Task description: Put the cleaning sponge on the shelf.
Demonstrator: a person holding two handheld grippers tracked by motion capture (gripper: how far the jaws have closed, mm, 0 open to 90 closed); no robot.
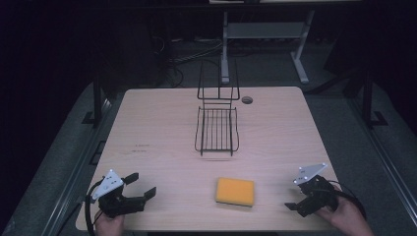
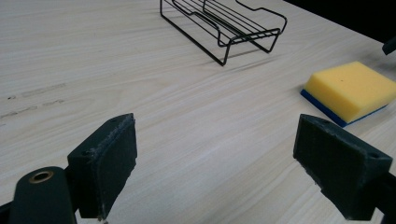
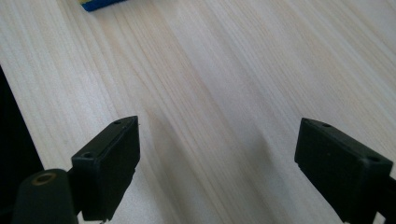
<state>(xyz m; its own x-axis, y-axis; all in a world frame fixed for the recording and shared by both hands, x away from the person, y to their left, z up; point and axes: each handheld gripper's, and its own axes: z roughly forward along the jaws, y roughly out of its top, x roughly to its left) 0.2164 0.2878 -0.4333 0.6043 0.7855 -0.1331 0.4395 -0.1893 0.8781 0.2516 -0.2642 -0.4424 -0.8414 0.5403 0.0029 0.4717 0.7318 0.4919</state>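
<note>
With both the left gripper (image 1: 140,187) and right gripper (image 1: 295,199) held spread wide and empty, the sponge (image 1: 235,191) is observed lying flat between them, well short of the wire rack (image 1: 217,131); an approach step is judged, a reach and closure on it being required next.

The high view looks forward and down over the whole table (image 1: 162,142), while both gripper views skim low across it, sharing the sponge (image 2: 351,91).

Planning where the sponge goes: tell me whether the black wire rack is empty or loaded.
Empty. The black wire rack shows bare bars with tabletop visible through them; the yellow sponge lies apart, nearer the person.
</note>
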